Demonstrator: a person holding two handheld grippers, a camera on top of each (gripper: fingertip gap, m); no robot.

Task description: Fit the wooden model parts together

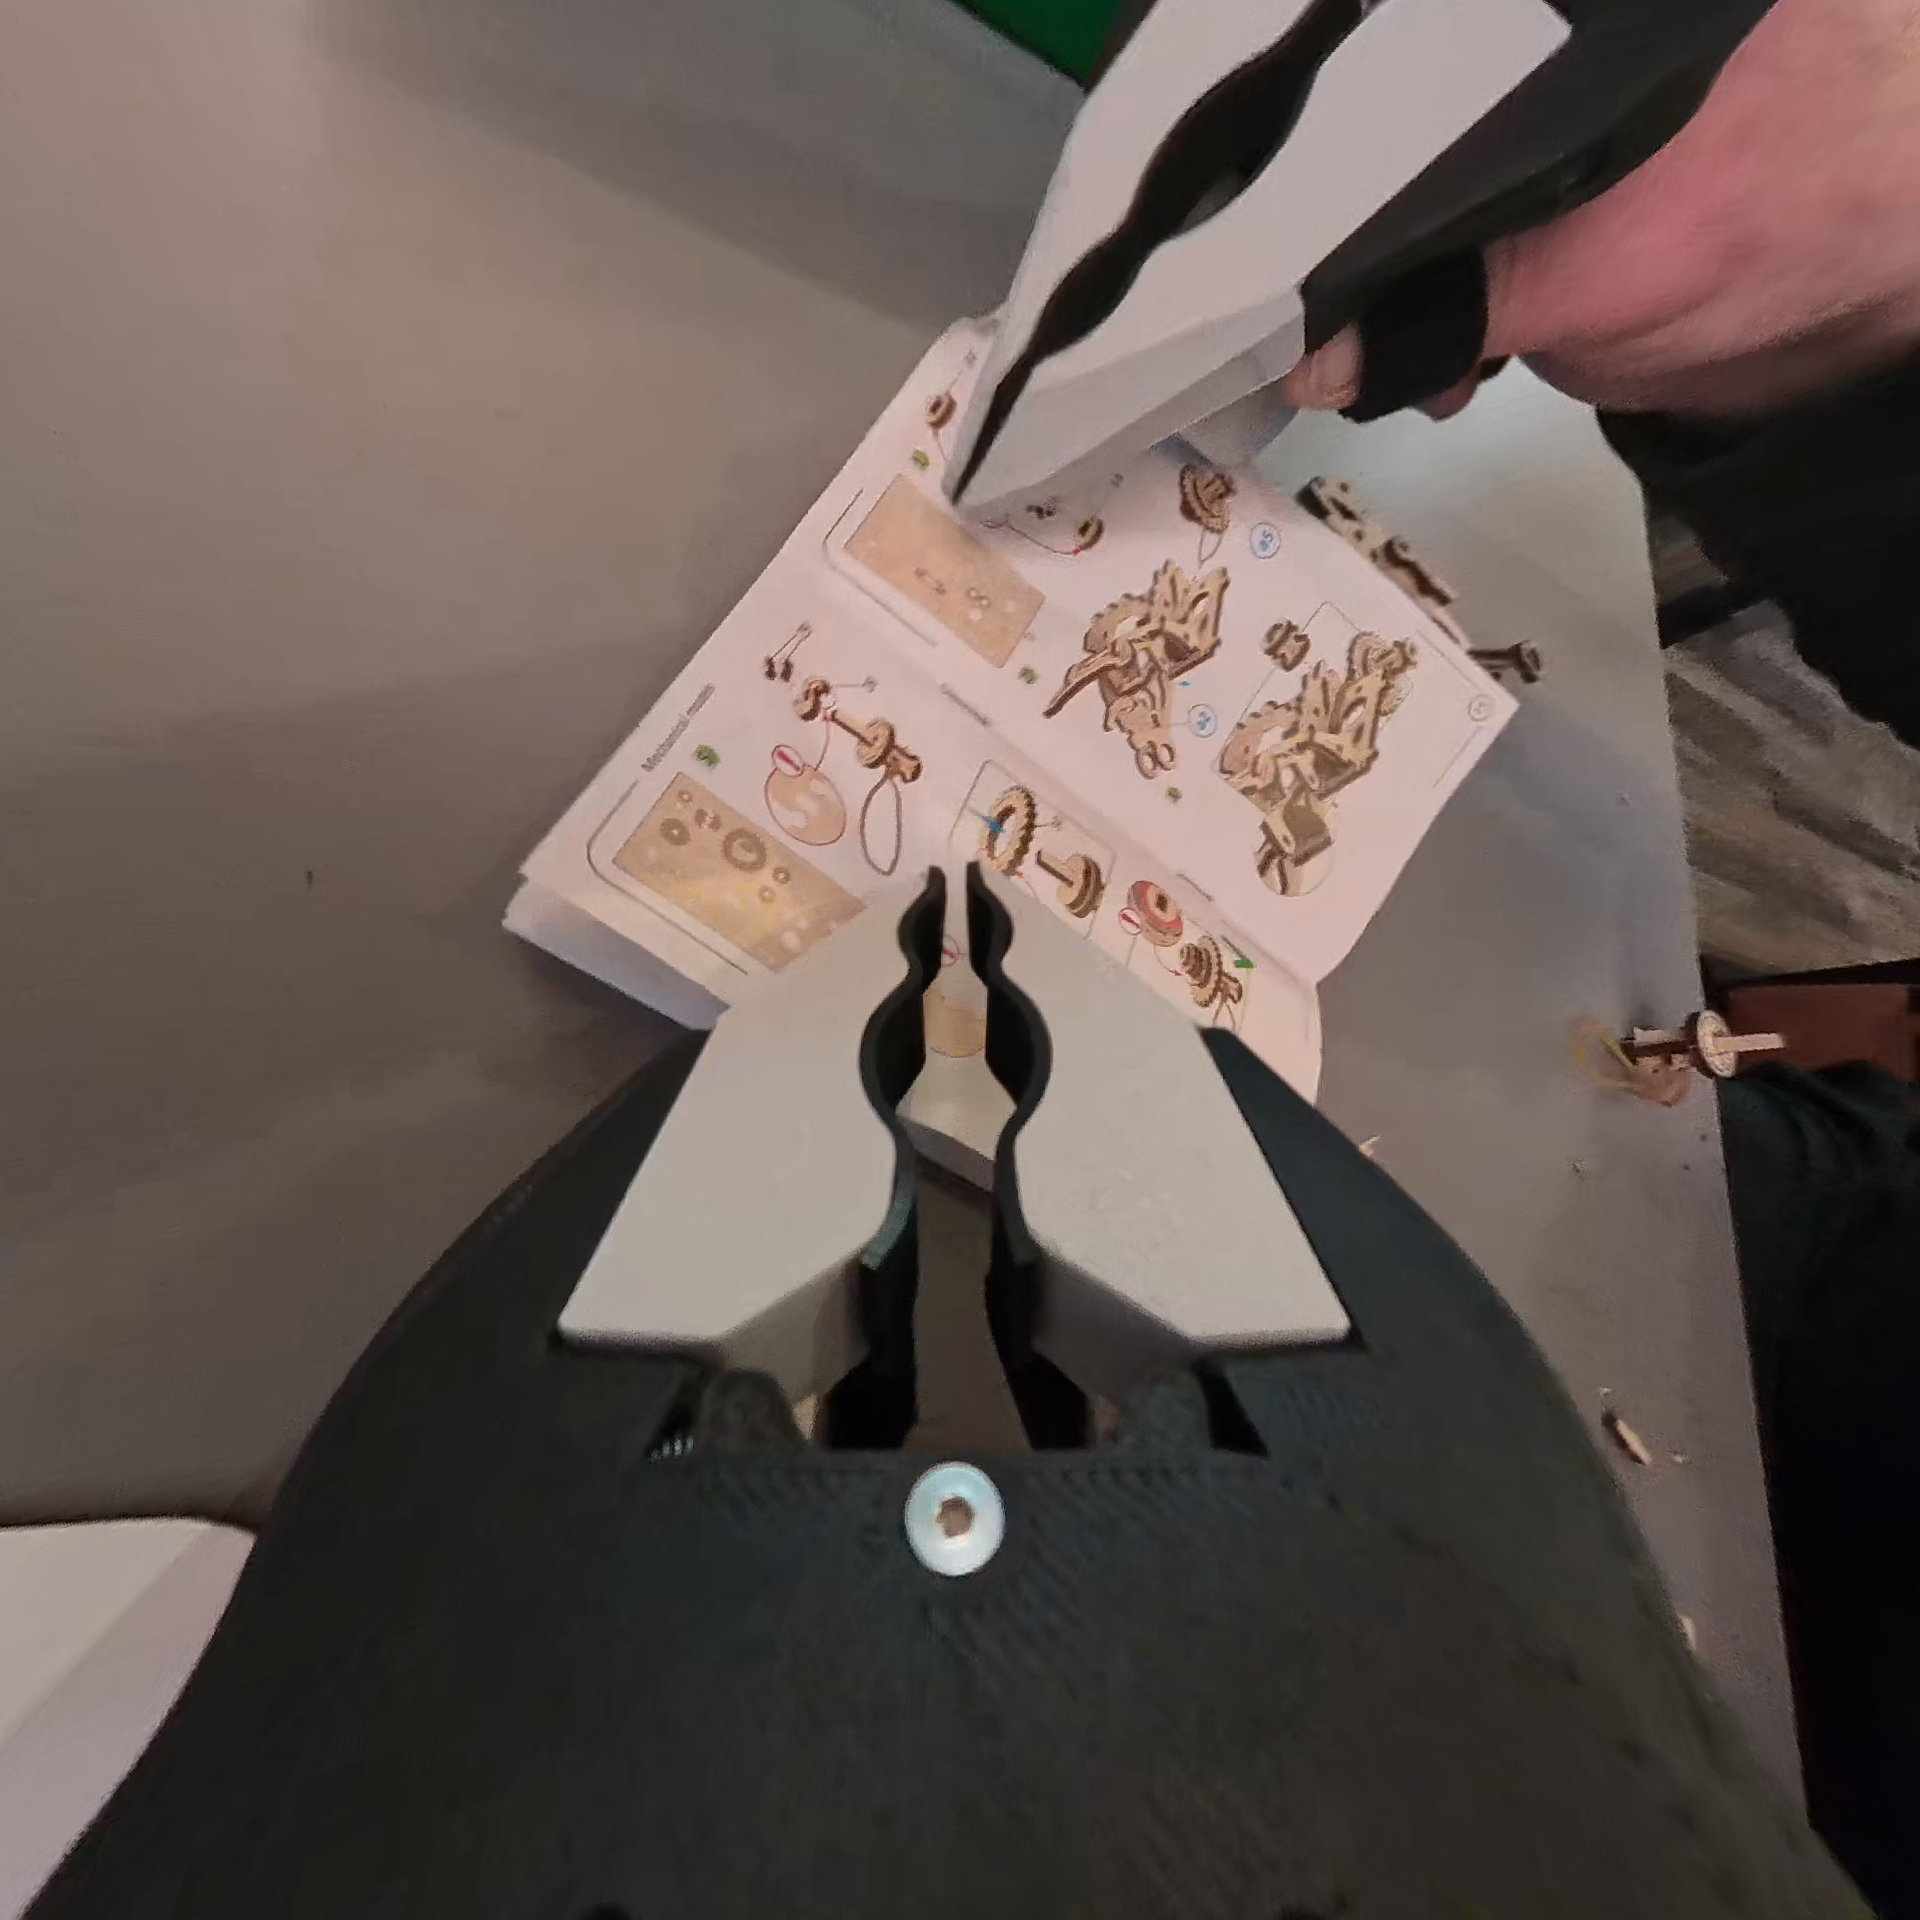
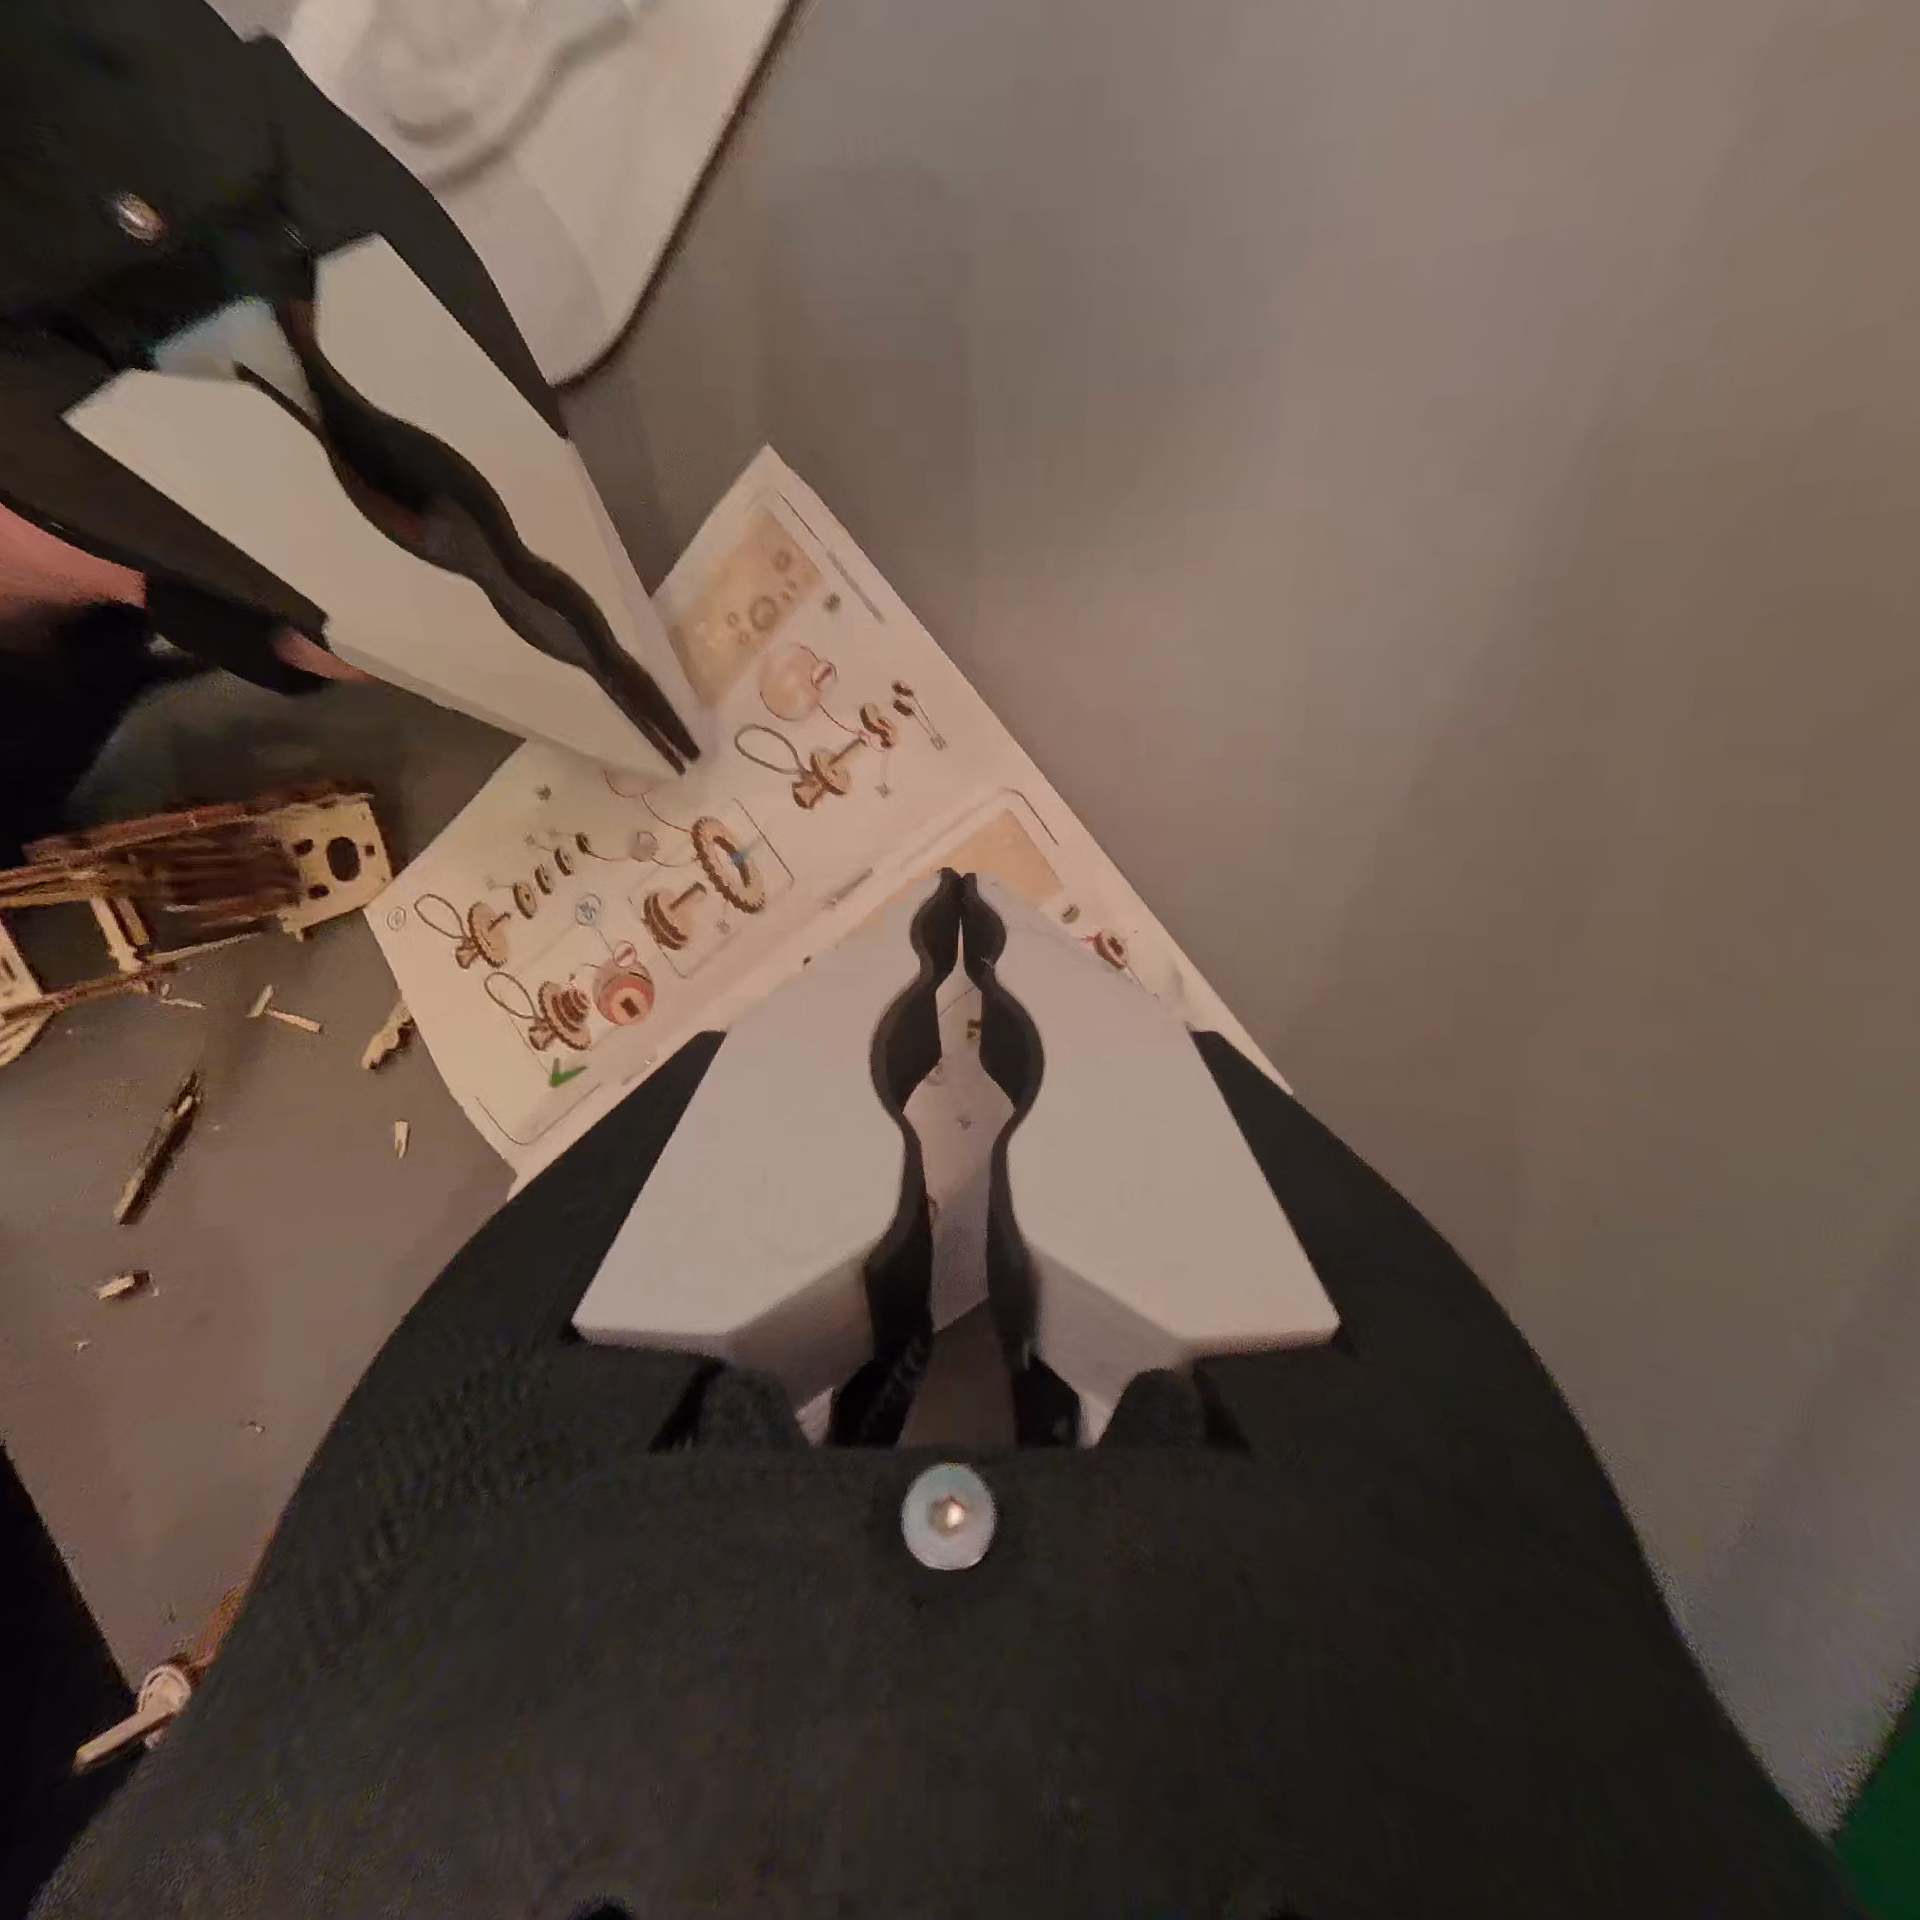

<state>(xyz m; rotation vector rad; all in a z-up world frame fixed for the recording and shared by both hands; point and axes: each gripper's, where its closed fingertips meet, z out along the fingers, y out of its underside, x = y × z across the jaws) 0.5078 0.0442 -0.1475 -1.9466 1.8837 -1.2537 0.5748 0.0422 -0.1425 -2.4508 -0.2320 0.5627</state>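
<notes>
An open instruction booklet lies on the grey table. My left gripper is shut and empty, its tips low over the booklet's near page. My right gripper, held by a gloved hand, is shut with its tips on the booklet's far edge. In the right wrist view my right gripper is shut over the booklet, and the left gripper touches the page. A partly built wooden model stands left of the booklet; it also shows in the left wrist view.
A small wooden axle with discs lies near the table's right edge. Wood scraps and sticks are scattered beside the model. A white tray sits beyond the booklet. Bare grey table lies to the right. Some 7 centimetres of space lies between my two pairs of fingers.
</notes>
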